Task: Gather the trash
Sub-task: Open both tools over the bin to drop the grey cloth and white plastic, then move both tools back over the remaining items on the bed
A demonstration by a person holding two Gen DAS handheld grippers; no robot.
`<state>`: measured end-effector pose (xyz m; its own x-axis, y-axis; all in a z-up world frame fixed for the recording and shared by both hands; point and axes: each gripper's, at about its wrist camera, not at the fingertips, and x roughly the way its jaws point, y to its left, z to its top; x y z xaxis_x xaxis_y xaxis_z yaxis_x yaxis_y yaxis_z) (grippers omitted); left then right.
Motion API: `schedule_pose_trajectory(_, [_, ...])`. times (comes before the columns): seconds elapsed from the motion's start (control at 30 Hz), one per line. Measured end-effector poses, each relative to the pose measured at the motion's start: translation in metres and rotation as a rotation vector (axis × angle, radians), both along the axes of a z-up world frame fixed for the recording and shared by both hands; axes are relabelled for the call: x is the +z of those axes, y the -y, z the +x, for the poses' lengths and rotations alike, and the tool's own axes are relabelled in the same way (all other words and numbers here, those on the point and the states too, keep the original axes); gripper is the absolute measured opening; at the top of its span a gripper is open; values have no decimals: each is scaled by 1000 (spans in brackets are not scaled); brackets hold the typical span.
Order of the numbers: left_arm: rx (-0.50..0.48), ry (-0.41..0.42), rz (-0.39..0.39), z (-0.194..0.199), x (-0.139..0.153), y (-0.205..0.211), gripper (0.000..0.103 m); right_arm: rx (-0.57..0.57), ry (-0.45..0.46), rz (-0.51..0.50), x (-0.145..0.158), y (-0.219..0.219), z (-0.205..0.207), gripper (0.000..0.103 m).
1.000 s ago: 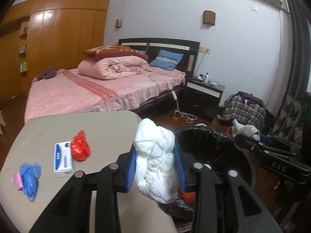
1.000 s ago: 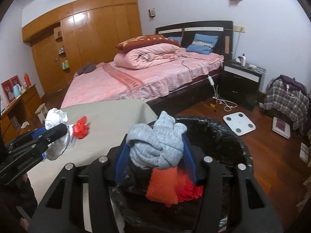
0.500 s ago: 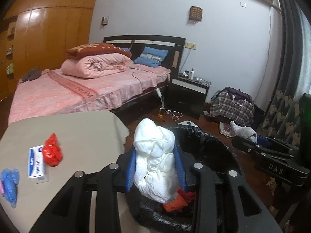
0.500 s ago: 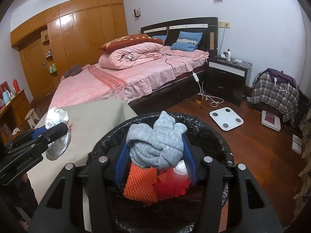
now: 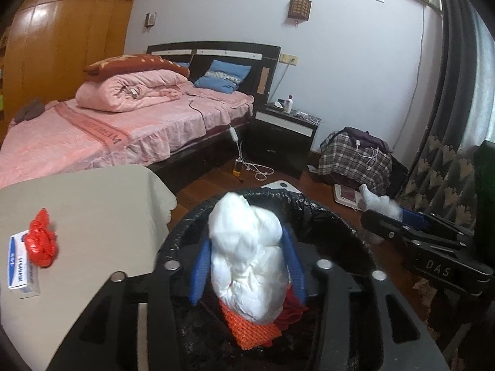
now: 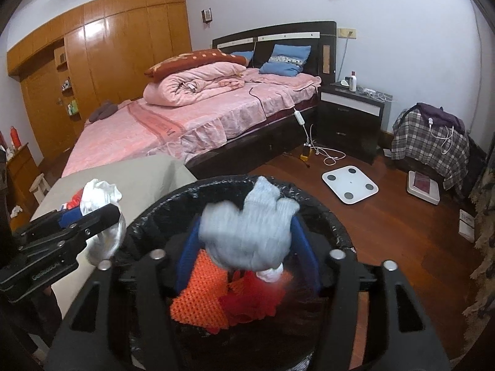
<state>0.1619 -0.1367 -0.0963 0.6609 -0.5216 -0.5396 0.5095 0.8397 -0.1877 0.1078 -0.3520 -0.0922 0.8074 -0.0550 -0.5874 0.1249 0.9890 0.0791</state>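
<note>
drop step: left hand-held gripper [image 5: 247, 266] and right hand-held gripper [image 6: 247, 253], jaws just opening, releasing white wad [image 5: 247, 256] and grey sock [image 6: 250, 235] over the bin [image 5: 334, 225]; next, fetch tabletop [image 5: 92, 204] litter.

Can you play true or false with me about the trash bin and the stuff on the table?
1. The white wad between the left gripper's blue pads is above the black-lined bin. True.
2. The right gripper has a red bag between its pads. False: it is a grey knitted bundle, and the jaws have just been opening around it.
3. Orange mesh already lies inside the bin. True.
4. The table has nothing on it. False: a crumpled red bag sits against a small blue-and-white box.
5. The bin has a lid on it. False: its top is open.
</note>
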Motion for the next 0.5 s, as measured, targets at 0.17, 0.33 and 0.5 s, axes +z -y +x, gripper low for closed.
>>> schedule_pose_trajectory(0.17, [20, 0, 1, 2, -5, -7, 70, -42, 17, -22, 1, 6, 0, 88])
schedule_pose_trajectory(0.33, [78, 15, 8, 1, -2, -28, 83, -53, 35, -8, 3, 4, -7, 96])
schedule_pose_trajectory(0.5, [149, 30, 33, -2, 1, -59, 91, -40, 29, 2, 3, -9, -7, 97])
